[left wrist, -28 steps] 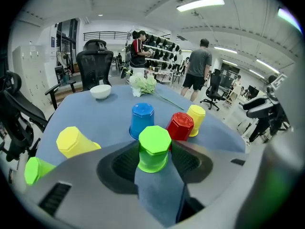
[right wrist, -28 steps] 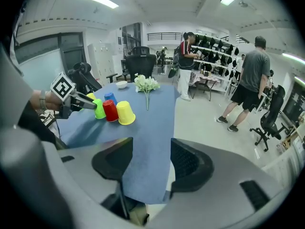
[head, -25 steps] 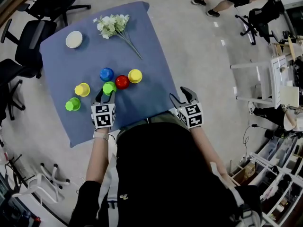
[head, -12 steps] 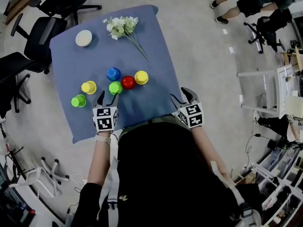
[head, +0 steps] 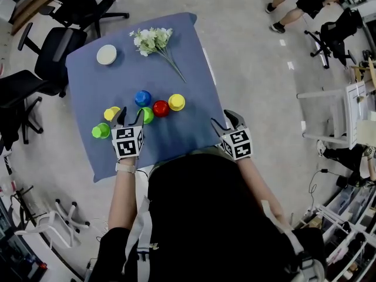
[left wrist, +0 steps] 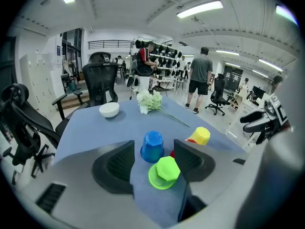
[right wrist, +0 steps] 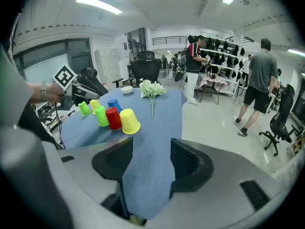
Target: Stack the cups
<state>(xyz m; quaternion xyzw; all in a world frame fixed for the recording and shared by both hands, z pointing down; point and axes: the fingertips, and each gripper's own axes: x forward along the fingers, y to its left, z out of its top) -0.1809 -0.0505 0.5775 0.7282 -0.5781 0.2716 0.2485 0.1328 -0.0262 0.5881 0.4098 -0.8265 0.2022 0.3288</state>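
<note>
Well, the left gripper (head: 130,116) hung over the near-left part of the blue cloth (head: 188,128), its jaws having just been opening and now spread wide. In its own view a green cup (left wrist: 164,172) sat upside down low between the two jaws, but neither pad pressed on it, so nothing was held. The blue cup (head: 143,97) stood just beyond it, the red cup (head: 160,107) just beside it and the yellow cup (head: 176,101) next along, all of them mouth-down in a loose cluster mid-table. Off to the left, a second yellow cup (head: 110,113) peeked out beside the gripper and a second green cup (head: 100,130) sat nearer the cloth's edge. Every cup stood alone; no stack had been started, as far as I could see. The right gripper (head: 225,118) waited at the near-right edge, jaws apart with only cloth between them. A white bowl (head: 106,54) and a spray of white flowers (head: 154,40) lay at the far side, well out of play. By my reckoning this was the opening pick: the left gripper would need to come down around the green cup, close on its tapered wall, lift it clear and lower it squarely over a neighbour, minding the red cup so close by.
</note>
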